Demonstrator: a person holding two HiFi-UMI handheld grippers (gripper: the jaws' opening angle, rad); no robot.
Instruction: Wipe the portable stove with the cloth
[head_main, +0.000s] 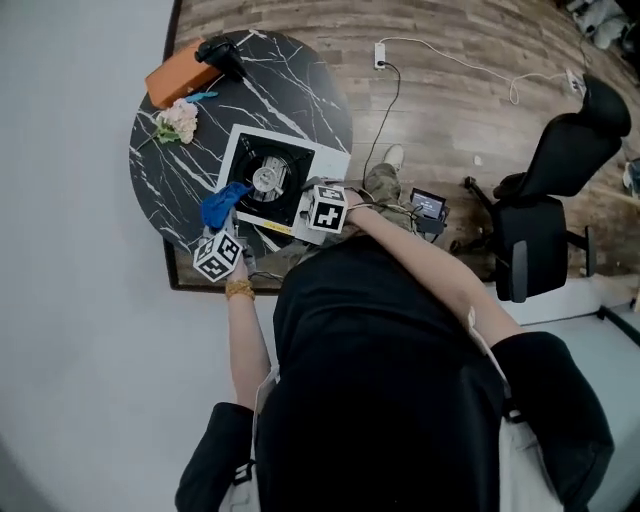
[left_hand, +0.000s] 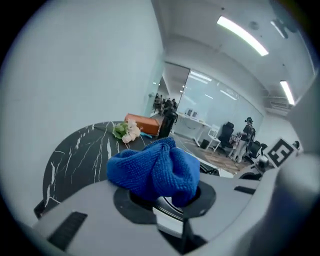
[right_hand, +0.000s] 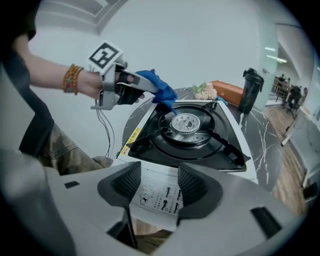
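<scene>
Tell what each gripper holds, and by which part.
Left gripper pinches the blue cloth by a bunched fold. Right gripper, jaws apart by the stove, holds nothing.

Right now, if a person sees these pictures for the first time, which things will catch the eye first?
The bright blue cloth draws the eye first: it is bunched in the shut left claw, at the left side of the portable stove. The stove, white with a black burner, sits on a round black marble table. The right claw stands open at the stove's front edge.
</scene>
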